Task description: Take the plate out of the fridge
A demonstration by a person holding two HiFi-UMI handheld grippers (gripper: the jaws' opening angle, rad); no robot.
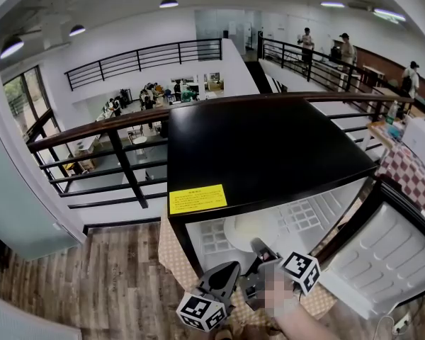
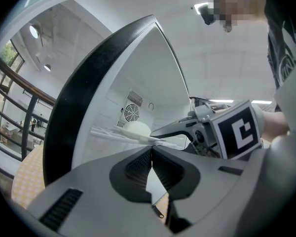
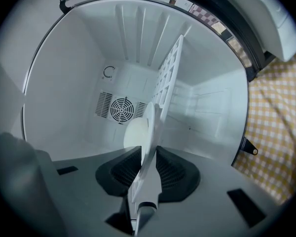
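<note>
The small white-lined fridge [image 1: 262, 147] with a black top stands with its door [image 1: 389, 261] swung open to the right. A pale round plate [image 1: 249, 231] lies on the white wire shelf [image 3: 170, 78] inside. My right gripper [image 1: 258, 246] reaches into the fridge. In the right gripper view the plate [image 3: 138, 132] stands edge-on between the jaws, and the right gripper [image 3: 149, 154] presses its pads on the rim. My left gripper [image 2: 152, 149] hangs just outside the fridge front, shut and empty, looking at the plate [image 2: 136, 130] and the right gripper [image 2: 158, 134].
A fan grille [image 3: 122, 108] sits on the fridge's back wall. The fridge stands on a yellow checked cloth [image 3: 281, 127] over a wooden floor [image 1: 106, 282]. A yellow label [image 1: 197, 198] is on the black top. A dark railing [image 1: 120, 129] runs behind.
</note>
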